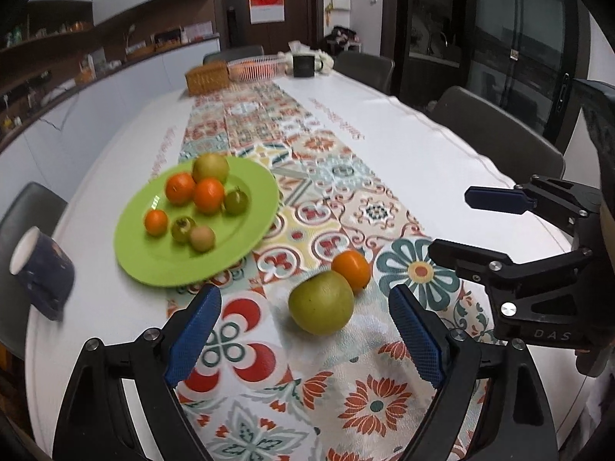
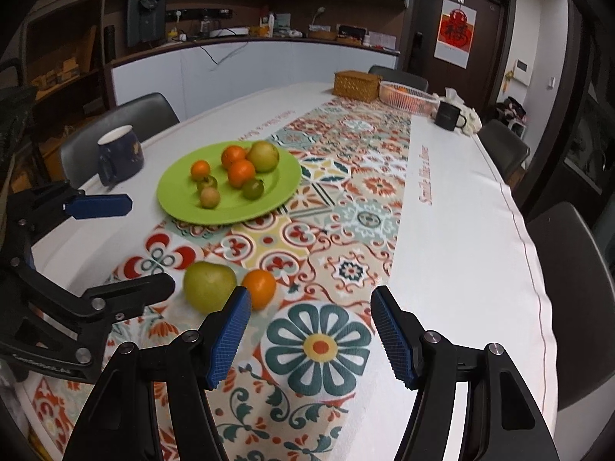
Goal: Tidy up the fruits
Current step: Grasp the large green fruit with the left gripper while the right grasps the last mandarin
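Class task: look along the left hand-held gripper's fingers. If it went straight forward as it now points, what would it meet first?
Most likely the green pear, lying on the table runner just ahead between the open fingers of the left hand-held gripper. The orange touches it just behind. Depth is uncertain.

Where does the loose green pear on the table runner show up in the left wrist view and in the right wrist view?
Left wrist view: the green pear lies low and centre, between the left gripper fingers.
Right wrist view: the green pear sits lower left, beyond the right gripper left finger.
Shared landmark: the loose orange touching it, with the green plate beyond.
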### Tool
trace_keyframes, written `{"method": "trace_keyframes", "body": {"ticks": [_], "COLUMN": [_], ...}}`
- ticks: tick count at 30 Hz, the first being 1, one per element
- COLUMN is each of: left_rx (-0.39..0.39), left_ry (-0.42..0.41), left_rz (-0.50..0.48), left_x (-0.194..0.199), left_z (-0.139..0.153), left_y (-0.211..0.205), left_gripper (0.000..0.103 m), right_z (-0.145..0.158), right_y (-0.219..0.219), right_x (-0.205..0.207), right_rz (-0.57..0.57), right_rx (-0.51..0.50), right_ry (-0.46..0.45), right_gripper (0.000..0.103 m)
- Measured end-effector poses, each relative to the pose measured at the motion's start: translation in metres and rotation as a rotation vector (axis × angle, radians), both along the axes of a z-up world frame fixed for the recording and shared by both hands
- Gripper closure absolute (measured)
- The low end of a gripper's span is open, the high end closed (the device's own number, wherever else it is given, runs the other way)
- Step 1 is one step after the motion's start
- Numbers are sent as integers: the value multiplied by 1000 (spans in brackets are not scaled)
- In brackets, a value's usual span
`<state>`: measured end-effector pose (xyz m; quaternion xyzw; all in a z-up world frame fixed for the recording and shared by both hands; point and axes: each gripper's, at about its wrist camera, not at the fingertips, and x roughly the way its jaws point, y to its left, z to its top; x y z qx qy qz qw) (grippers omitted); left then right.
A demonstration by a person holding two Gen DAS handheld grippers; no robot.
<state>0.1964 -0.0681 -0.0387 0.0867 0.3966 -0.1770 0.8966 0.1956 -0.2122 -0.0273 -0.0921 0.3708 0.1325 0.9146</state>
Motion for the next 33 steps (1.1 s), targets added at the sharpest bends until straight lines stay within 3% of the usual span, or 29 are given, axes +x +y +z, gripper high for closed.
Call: {"method": "trace_keyframes", "body": {"ticks": [9,22,28,33], "left_rx": [-19,-78,-98,-61], "left_ry": [116,199,203,159], "left_rz": [22,7,14,46], "left_x": [27,37,38,33], "left_z": [-34,-52,-52,-45], "left_y": [-8,-8,-6,1], "left_gripper": [21,53,53,53], "right_z": [-26,-43,-43,-42], "right_y": [-10,-11,-7,-2], "right_x": [8,17,17,18], "right_rz": [-46,-68,-64,-57], "right_rx": [16,50,55,68], "right_ry": [74,130,133,139], "right_gripper": [38,38,38,38]}}
